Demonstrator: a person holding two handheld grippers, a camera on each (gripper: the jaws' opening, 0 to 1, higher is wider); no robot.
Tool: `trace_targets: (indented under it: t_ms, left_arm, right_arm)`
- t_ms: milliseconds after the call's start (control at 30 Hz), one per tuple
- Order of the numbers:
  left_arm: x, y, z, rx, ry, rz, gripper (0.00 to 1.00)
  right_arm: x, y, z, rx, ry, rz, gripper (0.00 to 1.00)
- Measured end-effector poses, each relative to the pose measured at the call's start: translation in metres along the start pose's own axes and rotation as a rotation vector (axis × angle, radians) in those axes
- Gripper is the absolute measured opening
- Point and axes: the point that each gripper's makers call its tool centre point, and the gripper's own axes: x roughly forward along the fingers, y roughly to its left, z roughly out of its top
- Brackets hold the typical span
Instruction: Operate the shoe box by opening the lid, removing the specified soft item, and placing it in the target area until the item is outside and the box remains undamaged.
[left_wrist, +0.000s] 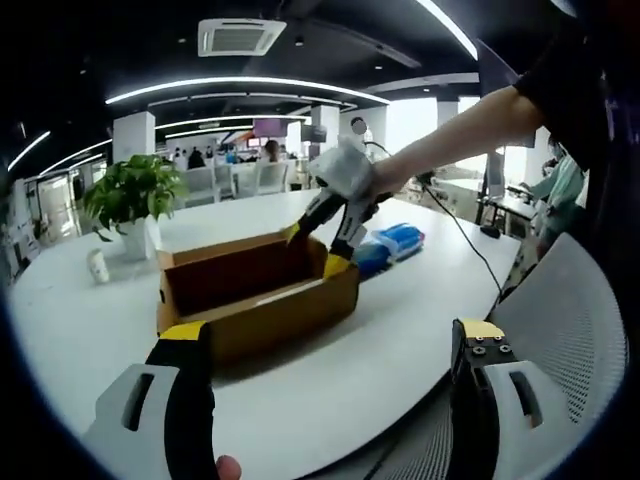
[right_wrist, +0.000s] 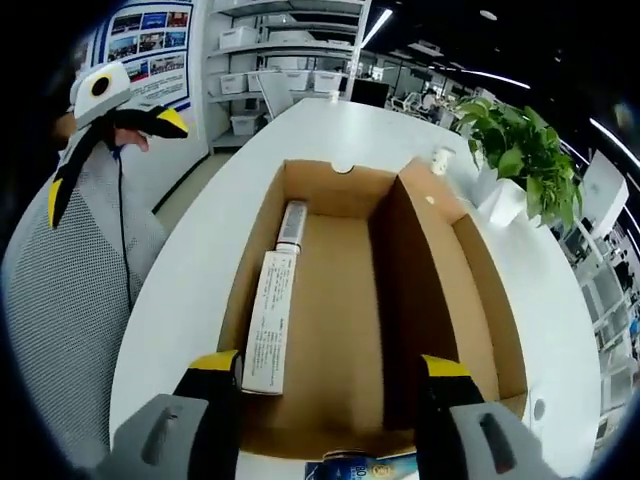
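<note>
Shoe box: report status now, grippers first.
Left gripper open, back from the shoe box. Right gripper open, poised over the open box. White carton and small tube inside, along one wall. Blue item out on the table.

The shoe box (left_wrist: 258, 295) is plain brown cardboard and sits open on the white table (left_wrist: 330, 380), its lid (right_wrist: 470, 290) folded back and lying flat along the box's right side in the right gripper view. Inside, along the left wall, lie a long white carton (right_wrist: 268, 320) with printed text and, at its far end, a smaller silver-grey tube-like item (right_wrist: 291, 225). Just past the box's far end in the left gripper view, a blue soft item (left_wrist: 390, 245) lies on the table.
</note>
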Motion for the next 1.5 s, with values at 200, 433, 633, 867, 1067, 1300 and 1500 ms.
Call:
trace_targets:
  t_ms: [200, 433, 633, 867, 1067, 1300, 1500]
  left_arm:
    - [0.000, 0.003, 0.002, -0.013, -0.012, 0.010, 0.99]
    - [0.000, 0.008, 0.003, -0.037, -0.020, 0.029, 0.99]
    - [-0.001, 0.011, 0.003, -0.038, -0.022, 0.045, 0.99]
    - [-0.001, 0.013, 0.001, -0.036, -0.013, 0.059, 0.98]
    - [0.000, 0.014, -0.001, -0.032, -0.006, 0.063, 0.98]
    - [0.000, 0.016, -0.001, -0.030, -0.002, 0.069, 0.98]
    - [0.001, 0.015, -0.003, -0.026, 0.005, 0.065, 0.97]
  right_arm:
    - [0.007, 0.002, -0.007, 0.048, 0.017, 0.029, 0.65]
    - [0.012, 0.005, -0.009, 0.043, 0.035, 0.031, 0.62]
    - [0.016, 0.011, -0.005, 0.000, 0.028, 0.038, 0.56]
    - [0.024, 0.028, -0.003, -0.044, 0.025, 0.071, 0.29]
    - [0.028, 0.033, -0.007, -0.066, 0.038, 0.080, 0.17]
    - [0.028, 0.032, -0.006, -0.063, 0.024, 0.081, 0.15]
    - [0.026, 0.030, -0.004, -0.064, 0.023, 0.069, 0.15]
